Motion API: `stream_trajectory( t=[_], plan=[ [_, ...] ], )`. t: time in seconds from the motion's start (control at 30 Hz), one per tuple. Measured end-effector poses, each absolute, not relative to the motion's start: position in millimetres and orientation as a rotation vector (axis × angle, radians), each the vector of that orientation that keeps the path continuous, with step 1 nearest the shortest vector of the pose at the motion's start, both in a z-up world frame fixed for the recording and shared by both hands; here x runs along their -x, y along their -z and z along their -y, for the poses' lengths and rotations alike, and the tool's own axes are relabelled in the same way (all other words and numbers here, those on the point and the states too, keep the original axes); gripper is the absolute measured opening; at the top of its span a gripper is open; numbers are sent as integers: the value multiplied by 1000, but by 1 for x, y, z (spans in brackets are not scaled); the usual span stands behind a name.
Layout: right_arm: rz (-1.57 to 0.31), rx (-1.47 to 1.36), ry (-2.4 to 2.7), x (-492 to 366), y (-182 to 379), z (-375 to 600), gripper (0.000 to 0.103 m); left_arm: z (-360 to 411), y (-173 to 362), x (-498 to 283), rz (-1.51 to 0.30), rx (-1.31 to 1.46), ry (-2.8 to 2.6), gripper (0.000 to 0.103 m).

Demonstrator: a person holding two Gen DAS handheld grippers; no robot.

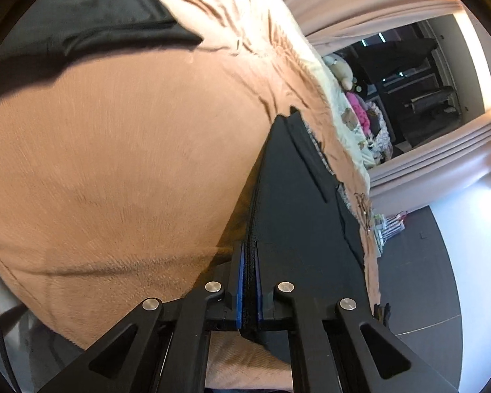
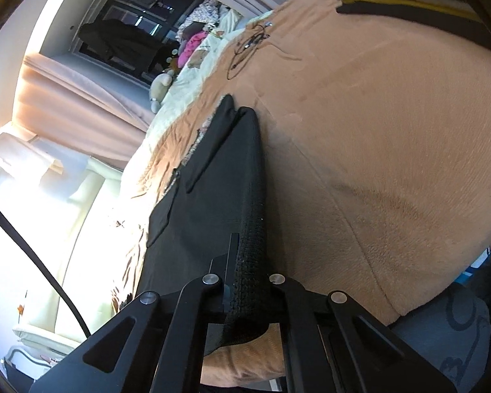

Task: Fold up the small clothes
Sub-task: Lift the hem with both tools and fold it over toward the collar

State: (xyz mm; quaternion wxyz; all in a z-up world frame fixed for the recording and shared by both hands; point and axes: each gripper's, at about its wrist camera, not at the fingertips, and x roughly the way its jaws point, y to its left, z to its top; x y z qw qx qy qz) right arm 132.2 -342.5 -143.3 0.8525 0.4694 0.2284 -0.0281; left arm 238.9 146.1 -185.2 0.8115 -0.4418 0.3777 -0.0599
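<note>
A: Where is the black garment [image 1: 298, 203]?

B: Caught at its edge in both grippers. In the left wrist view it runs away from the fingers as a dark taut sheet, its ribbed edge pinched between the blue pads [image 1: 240, 281] of the left gripper [image 1: 249, 281]. The jaws stand narrow, pressed onto the cloth.

A: And the other hand?

B: The same. The right gripper [image 2: 248, 281] has its jaws drawn together on the knitted hem of that garment [image 2: 219, 190], which stretches ahead of the fingers and ends in two corners far out.

A: What lies under it?

B: A tan fleece blanket [image 1: 114, 163] spreads to the left of the left gripper and beneath the cloth. Whether the far end of the garment touches the blanket, I cannot tell.

A: Anything further out?

B: Far ahead and left of the left gripper lies another dark piece of clothing [image 1: 91, 23] on the blanket. Ahead and right of the right gripper lies a dark item with a yellow stripe [image 2: 406, 3], and a thin black cable [image 2: 245, 46] lies on the blanket straight ahead. Beyond the bed hang pinkish curtains [image 2: 81, 82], with a soft toy [image 2: 162, 82] near them.
</note>
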Motion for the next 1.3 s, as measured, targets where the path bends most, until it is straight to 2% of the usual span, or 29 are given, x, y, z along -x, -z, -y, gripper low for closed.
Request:
stream_trajectory(
  t=[0.93,1.3],
  plan=[
    [-350,-857,-87,0,93,336,0,-176,49,-110,-575,957,245,5],
    [-314,-822,-113,13,94,340,0,-183,25,-88,-521,960,276,5]
  ],
)
